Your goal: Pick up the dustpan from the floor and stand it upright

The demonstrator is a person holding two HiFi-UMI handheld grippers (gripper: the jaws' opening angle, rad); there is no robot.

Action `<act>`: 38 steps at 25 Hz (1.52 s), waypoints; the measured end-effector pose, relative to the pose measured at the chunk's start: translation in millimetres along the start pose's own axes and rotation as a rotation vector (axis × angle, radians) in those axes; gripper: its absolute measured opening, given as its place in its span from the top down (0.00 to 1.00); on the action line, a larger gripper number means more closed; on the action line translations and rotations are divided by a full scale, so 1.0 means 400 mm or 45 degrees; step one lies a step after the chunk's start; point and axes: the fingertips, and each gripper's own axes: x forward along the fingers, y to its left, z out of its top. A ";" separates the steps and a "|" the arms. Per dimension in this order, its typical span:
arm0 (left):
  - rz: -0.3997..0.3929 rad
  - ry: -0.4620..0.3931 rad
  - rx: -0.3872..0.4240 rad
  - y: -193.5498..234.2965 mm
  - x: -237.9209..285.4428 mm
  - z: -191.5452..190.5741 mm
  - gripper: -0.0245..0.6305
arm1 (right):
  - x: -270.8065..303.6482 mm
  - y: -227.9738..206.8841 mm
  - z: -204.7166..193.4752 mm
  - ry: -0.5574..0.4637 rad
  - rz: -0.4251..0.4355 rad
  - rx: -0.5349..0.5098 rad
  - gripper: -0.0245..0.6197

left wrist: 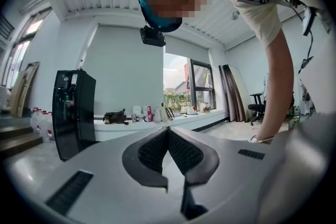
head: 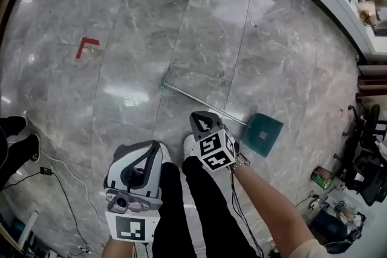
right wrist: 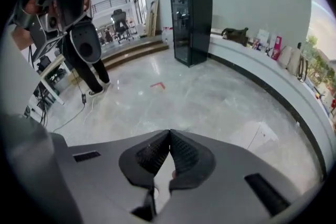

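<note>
- A polished grey marble-look floor (head: 139,39), crossed by thin tile seams and patches of glare, fills the head view.
- A curved white counter (right wrist: 262,60) and a tall black glass-fronted cabinet (right wrist: 191,23) appear clearly in the gripper views. The head view catches only the counter's edge at the upper right.
- The dustpan (head: 264,134) lies flat on the floor to the right of the person's feet. Its pan is teal and squarish, and a thin metal handle (head: 199,103) runs up and to the left. Only the head view shows it.
- The left gripper (head: 151,148), a rounded grey shell, is held low before the dark trouser legs. Its own view looks nearly level across the room and up at the bending person. Its ribbed black pads (left wrist: 181,150) are pressed together with nothing between them.
- The right gripper (head: 199,118) tilts steeply toward the floor on a bare forearm, near the handle in the head view. Its own view shows only open floor ahead, and its jaws are clenched and empty.
- A small red corner mark (head: 87,44) sits on the floor, well apart from the dustpan.
</note>
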 end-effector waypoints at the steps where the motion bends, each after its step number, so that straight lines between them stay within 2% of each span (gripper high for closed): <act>1: -0.012 -0.003 0.006 -0.003 0.017 -0.065 0.95 | 0.062 -0.008 -0.026 0.031 0.016 -0.034 0.93; 5: -0.048 0.019 0.023 0.000 0.059 -0.317 0.95 | 0.310 -0.006 -0.127 0.141 0.140 -0.163 0.93; 9: -0.017 0.053 0.048 0.035 0.075 -0.535 0.95 | 0.535 0.006 -0.221 0.245 0.184 -0.226 0.93; 13: 0.003 0.042 0.033 0.059 0.105 -0.707 0.95 | 0.729 -0.012 -0.305 0.322 0.194 -0.254 0.80; 19: -0.007 0.030 0.023 0.061 0.148 -0.909 0.95 | 0.949 -0.068 -0.390 0.374 0.166 -0.305 0.80; 23: -0.005 0.024 0.001 0.067 0.167 -0.984 0.95 | 1.034 -0.098 -0.408 0.423 0.195 -0.299 0.80; 28: 0.029 0.022 -0.009 0.095 0.172 -1.028 0.95 | 1.092 -0.092 -0.410 0.481 0.248 -0.336 0.79; 32: 0.037 0.025 0.008 0.103 0.169 -1.036 0.95 | 1.126 -0.093 -0.423 0.512 0.182 -0.418 0.79; 38: 0.032 0.046 0.039 0.102 0.142 -1.018 0.95 | 1.092 -0.100 -0.388 0.441 0.127 -0.356 0.82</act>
